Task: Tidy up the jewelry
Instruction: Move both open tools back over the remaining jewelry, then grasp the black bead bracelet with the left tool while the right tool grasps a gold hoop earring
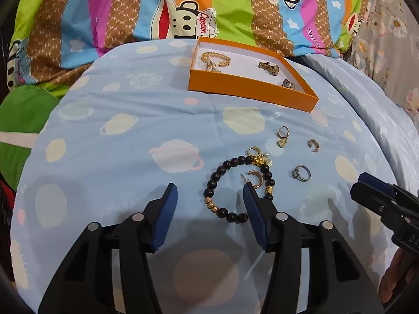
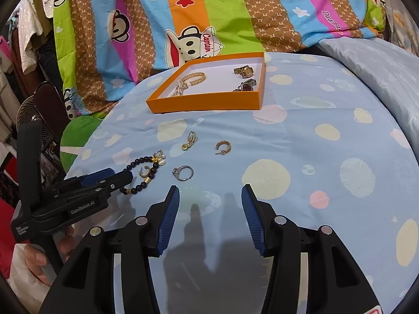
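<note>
An orange tray point(image 1: 251, 89) point(image 2: 204, 102) on the blue planet-print bedspread holds a gold chain bracelet point(image 1: 216, 61) point(image 2: 192, 78) and two watches point(image 1: 268, 67) point(image 2: 243, 71). In front of it lie a black bead bracelet with gold charms point(image 1: 237, 185) point(image 2: 142, 174), a gold hoop earring inside it point(image 1: 255, 178), a dangling earring point(image 1: 282, 136) point(image 2: 189, 141), a small hoop point(image 1: 313, 145) point(image 2: 223, 147) and a silver ring point(image 1: 301, 172) point(image 2: 183, 173). My left gripper point(image 1: 209, 193) is open, its right finger at the bead bracelet. My right gripper point(image 2: 210, 193) is open and empty just short of the ring.
A striped cartoon-monkey quilt point(image 1: 183, 7) is bunched behind the tray. A pale blue pillow point(image 2: 379, 62) lies at the right. A fan point(image 2: 28, 112) and hanging clothes stand off the bed's left edge.
</note>
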Tool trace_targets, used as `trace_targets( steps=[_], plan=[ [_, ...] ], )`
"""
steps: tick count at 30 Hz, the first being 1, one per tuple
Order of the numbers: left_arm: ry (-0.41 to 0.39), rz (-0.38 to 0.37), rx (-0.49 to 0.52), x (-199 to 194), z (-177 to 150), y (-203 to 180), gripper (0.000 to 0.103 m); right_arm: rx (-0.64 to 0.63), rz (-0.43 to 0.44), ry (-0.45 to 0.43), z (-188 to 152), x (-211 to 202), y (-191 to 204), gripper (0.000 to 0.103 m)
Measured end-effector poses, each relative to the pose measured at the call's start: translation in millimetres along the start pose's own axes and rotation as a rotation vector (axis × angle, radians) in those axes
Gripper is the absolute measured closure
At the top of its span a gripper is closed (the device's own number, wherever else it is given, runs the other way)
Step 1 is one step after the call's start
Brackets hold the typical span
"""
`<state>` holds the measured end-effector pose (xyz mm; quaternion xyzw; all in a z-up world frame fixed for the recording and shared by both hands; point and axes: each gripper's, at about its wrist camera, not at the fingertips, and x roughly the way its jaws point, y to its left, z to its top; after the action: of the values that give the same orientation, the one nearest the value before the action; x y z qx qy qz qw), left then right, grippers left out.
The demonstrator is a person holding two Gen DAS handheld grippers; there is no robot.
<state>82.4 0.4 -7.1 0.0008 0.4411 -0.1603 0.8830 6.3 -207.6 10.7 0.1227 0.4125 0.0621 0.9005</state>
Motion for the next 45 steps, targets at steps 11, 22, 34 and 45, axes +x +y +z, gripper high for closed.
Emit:
trace_targets(
  steps=[11, 22, 34, 45],
  plan=[
    [-0.01, 0.056, 0.057, 4.5, 0.0, -6.6, 0.086, -0.005, -0.001, -0.003, 1.6, 0.6, 2.4, 0.054],
    [-0.011, -0.01, 0.034, 2.8, -0.1, -3.0, 0.096, -0.017, -0.027, 0.004, 19.7, 21.3, 2.3, 0.054],
    [-0.039, -0.048, 0.024, -17.0, 1.8, -1.3, 0.096, -0.016, -0.077, 0.032, 41.9, 59.4, 2.0, 0.056],
    [-0.051, -0.097, 0.006, -33.3, 8.3, -0.1, 0.096, -0.04, -0.129, 0.04, 44.5, 71.0, 5.4, 0.087]
  ],
)
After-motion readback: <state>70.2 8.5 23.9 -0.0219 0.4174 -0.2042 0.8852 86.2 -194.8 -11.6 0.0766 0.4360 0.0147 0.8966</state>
